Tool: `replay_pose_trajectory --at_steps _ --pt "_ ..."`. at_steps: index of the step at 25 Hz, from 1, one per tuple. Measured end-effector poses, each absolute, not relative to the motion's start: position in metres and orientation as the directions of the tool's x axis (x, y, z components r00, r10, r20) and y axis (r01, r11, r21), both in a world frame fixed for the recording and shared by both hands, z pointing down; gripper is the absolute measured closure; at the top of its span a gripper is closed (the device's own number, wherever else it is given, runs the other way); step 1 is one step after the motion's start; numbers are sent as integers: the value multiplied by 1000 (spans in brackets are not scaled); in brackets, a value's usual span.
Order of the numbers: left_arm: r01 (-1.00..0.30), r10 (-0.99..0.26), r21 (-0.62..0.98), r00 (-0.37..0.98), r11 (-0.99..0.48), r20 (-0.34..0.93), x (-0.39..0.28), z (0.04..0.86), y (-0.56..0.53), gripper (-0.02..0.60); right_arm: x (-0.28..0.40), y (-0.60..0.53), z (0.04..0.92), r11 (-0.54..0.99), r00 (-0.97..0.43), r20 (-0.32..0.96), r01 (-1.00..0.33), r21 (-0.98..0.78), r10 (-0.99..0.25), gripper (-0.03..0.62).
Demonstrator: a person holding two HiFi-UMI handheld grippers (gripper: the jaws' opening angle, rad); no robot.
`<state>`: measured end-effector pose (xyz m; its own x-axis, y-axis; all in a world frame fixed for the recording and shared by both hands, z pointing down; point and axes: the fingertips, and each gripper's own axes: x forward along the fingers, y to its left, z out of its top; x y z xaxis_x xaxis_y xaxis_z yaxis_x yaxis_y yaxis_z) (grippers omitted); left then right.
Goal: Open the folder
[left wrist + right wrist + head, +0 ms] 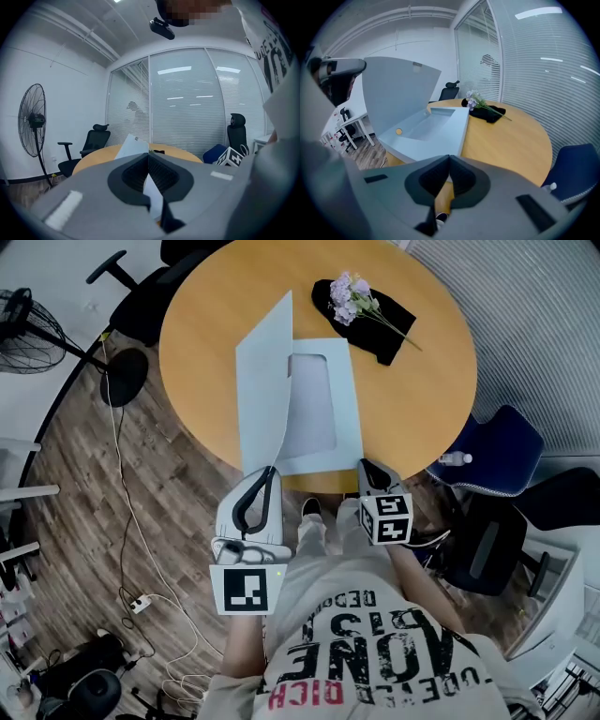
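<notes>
Left gripper (271, 471) is up at the table's near edge, arm tucked close to the body, jaws clamped on the bottom edge of the folder's cover (262, 381); a pale sheet runs right between them. Right gripper (364, 465) sits level with it, jaws pressed together with nothing showing between them, tips at the folder's near right corner. I cannot tell if they touch it.

Each gripper's cube (246, 589) shows a black-and-white square marker. The shirt (375, 652) carries big block lettering, upside down from the head view, and I can't read it surely.

The folder (323, 418), pale blue, lies on the round wooden table (422, 399), its cover standing steeply on its left side. Inside are a lighter rectangular panel and a small round stud (398, 131).
</notes>
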<state>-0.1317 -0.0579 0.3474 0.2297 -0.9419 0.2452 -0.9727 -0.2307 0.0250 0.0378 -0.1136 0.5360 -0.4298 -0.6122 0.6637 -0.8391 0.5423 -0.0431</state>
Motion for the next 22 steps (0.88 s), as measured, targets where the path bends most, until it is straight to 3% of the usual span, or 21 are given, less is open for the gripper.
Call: replay_pose_trajectory --at_steps 8,22 --pt "-987 -978 88 147 -134 151 -168 335 -50 569 38 -113 536 541 -424 668 -840 -37 -612 582" --pt "-962 -975 208 -141 176 175 -269 353 -16 566 38 -115 535 515 -401 676 -856 -36 -619 582"
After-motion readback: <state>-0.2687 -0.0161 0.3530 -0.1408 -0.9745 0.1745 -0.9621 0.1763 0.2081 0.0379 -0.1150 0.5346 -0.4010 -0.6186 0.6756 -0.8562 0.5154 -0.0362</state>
